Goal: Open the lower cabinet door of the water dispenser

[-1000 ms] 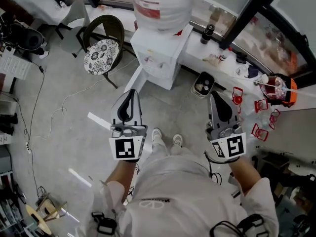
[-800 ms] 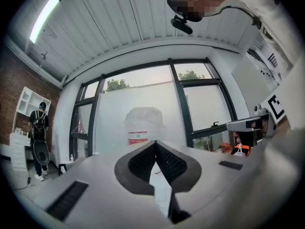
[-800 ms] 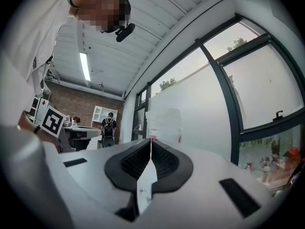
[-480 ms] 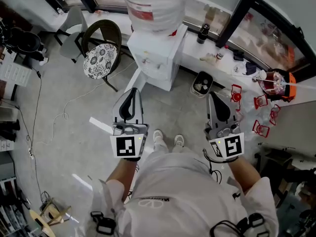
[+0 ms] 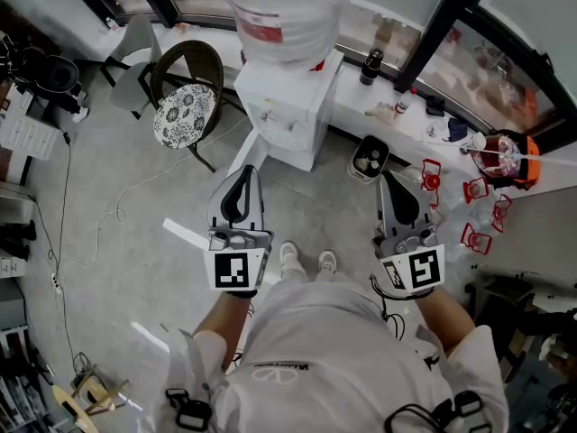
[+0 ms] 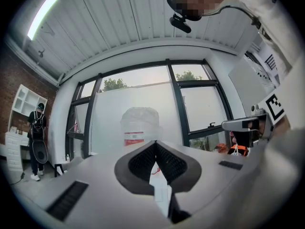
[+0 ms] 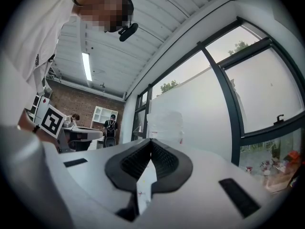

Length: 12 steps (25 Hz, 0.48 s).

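1. Head view looks steeply down on a person in a white top who holds the left tongs [image 5: 243, 171] and the right tongs [image 5: 390, 179] out in front, side by side and apart from each other; both point toward the water dispenser [image 5: 290, 106].
2. That white water dispenser stands on the floor against the window ledge [image 5: 397, 120] with a large bottle [image 5: 287, 7] on top; it is well apart from both tongs; its lower cabinet door [image 5: 296, 144] faces the person, too foreshortened to tell whether it is ajar.
3. Left gripper view shows the left tongs with both ribbed pads pressed together at the tips and nothing between them; the bottle rises just beyond the tips.
4. Right gripper view shows the right tongs closed tip to tip in the same way, empty, with the bottle ahead.
5. A chair [image 5: 185, 102] with a patterned cushion stands left of the dispenser; a small bin [image 5: 370, 156] stands to its right; red wire frames [image 5: 473, 215] lie on the floor further right.
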Motion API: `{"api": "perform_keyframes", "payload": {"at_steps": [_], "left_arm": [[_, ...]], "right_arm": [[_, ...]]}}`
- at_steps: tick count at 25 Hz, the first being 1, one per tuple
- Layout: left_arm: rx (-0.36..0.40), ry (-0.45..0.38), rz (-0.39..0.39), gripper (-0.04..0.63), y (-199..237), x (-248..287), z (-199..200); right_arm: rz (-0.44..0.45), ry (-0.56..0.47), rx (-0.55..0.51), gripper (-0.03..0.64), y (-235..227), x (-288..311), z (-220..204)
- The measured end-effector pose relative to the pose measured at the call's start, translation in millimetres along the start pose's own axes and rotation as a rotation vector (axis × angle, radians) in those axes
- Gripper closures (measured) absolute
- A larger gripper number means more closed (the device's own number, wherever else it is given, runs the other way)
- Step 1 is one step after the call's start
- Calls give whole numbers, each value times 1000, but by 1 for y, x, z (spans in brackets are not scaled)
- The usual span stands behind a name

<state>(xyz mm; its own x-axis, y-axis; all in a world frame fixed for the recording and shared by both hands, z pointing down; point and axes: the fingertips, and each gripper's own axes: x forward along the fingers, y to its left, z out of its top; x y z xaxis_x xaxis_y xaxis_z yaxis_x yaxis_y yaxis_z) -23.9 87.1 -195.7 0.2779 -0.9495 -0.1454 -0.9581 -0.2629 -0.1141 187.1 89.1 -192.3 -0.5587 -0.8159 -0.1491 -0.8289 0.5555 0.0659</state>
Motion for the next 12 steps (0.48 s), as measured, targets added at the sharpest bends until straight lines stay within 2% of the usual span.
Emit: {"api": "perform_keyframes", "payload": {"at_steps": [12], "left_arm": [[-24, 16, -24, 592, 0, 5, -3]], "right_arm": [[2, 0, 6, 601, 4, 9, 0]]}}
